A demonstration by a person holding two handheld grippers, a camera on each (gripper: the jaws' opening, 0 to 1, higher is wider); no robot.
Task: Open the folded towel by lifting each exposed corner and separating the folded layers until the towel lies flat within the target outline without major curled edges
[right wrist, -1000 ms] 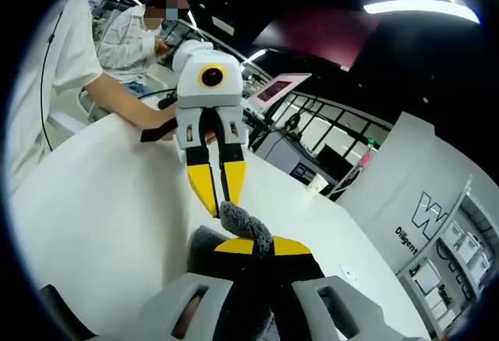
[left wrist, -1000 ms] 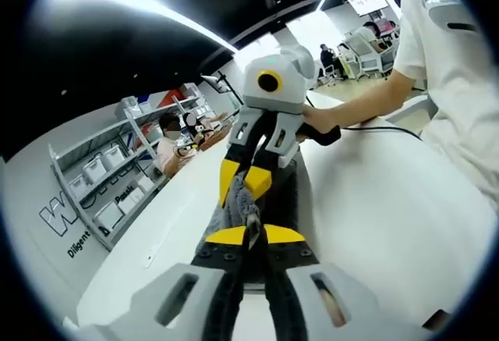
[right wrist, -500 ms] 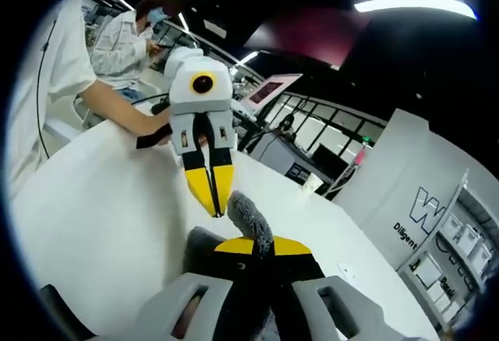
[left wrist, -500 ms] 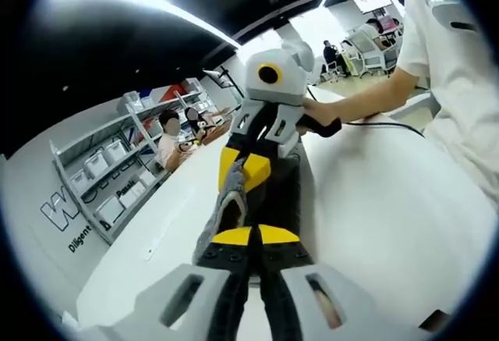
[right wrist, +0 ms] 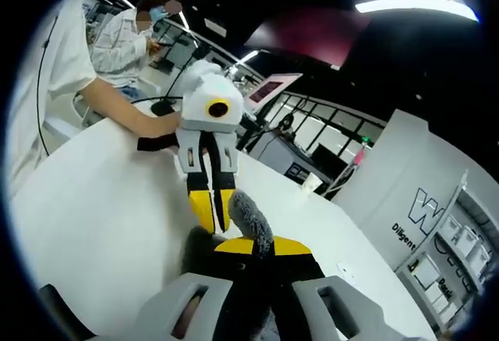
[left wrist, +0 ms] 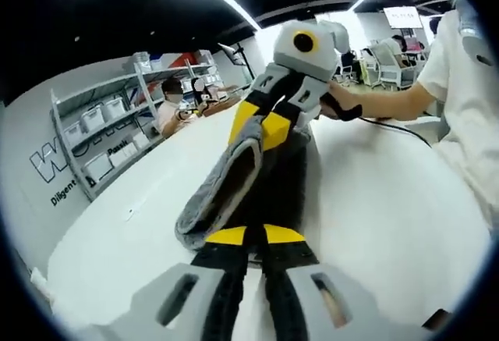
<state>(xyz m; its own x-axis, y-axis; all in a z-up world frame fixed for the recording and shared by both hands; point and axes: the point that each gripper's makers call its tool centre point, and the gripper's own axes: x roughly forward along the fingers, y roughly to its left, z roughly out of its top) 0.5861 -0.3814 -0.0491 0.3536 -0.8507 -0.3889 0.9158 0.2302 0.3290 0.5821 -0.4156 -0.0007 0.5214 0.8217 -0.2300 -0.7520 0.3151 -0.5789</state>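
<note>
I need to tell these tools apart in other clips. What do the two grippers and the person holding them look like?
Both the left gripper and right gripper have pale grey bodies, black jaws and yellow tips. A black cable trails over the white table. The person wears a white short-sleeved shirt.

towel (left wrist: 234,181): grey, fuzzy, partly folded
state: one edge lifted, layers parted into an open loop
pose: stretched lengthwise, raised off the white table
place: between the two claws, ahead of the left claw's tips; a tuft (right wrist: 251,220) stands above the right claw's tips
</note>
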